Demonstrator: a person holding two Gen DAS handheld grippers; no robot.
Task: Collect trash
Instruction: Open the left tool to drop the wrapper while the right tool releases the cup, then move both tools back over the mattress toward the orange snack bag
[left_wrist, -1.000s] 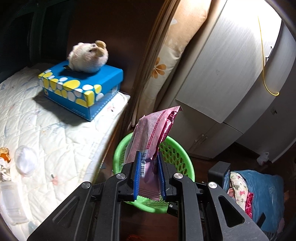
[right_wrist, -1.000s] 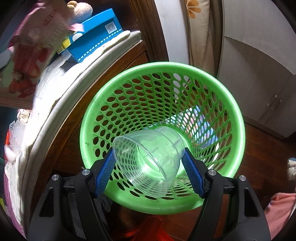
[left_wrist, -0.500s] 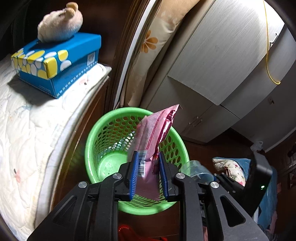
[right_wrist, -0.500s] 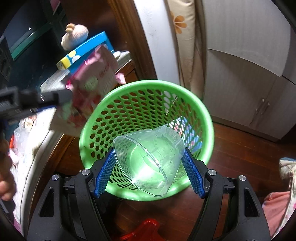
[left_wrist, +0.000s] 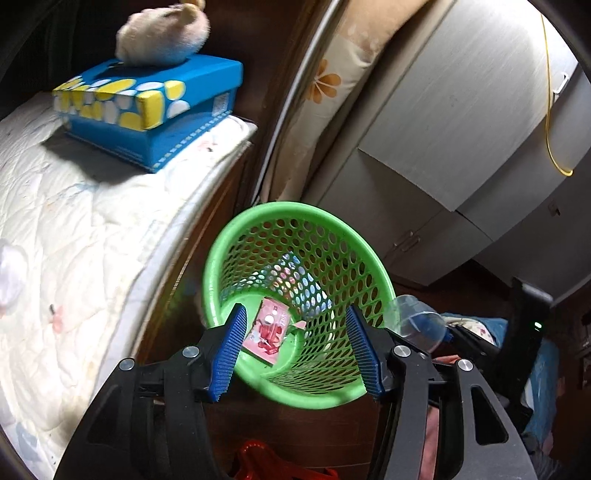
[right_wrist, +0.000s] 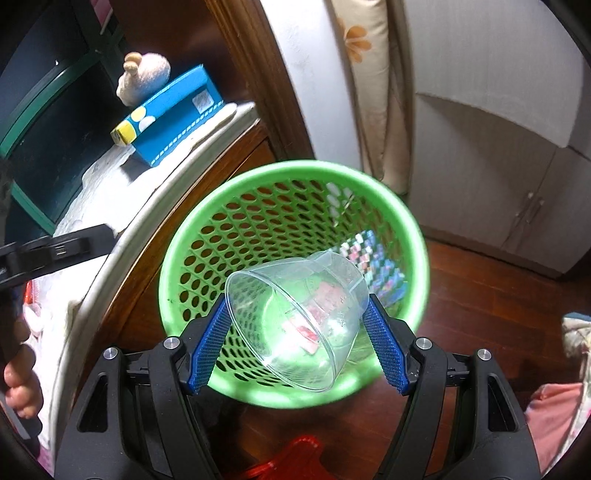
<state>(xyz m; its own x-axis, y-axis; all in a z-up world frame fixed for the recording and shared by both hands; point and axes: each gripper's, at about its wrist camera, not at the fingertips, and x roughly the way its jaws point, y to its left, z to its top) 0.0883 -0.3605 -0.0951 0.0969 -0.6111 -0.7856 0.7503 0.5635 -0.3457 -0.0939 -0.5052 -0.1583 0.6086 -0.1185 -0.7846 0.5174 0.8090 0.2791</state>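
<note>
A green perforated basket (left_wrist: 236, 243) (right_wrist: 402, 218) stands on the dark wood floor beside the bed. A pink snack wrapper (left_wrist: 267, 330) lies at its bottom. My left gripper (left_wrist: 297, 350) hovers over the near rim, its jaws opening with nothing between the blue pads. My right gripper (right_wrist: 297, 345) is shut on a clear plastic cup (right_wrist: 295, 317), held on its side above the basket's near rim. That cup (left_wrist: 415, 321) also shows at the right in the left wrist view. Through the cup the pink wrapper looks blurred.
A blue tissue box (left_wrist: 147, 107) (right_wrist: 173, 114) with a plush toy (left_wrist: 162, 33) on top sits on the white mattress (left_wrist: 74, 229). Grey cabinet doors (left_wrist: 443, 129) stand behind the basket. A red object (right_wrist: 291, 458) lies on the floor below. Clothes (right_wrist: 554, 421) lie at right.
My left gripper came down over the basket and its jaws parted; the pink wrapper left them and now lies at the basket's bottom. The right gripper drifted back slightly, still gripping the cup.
</note>
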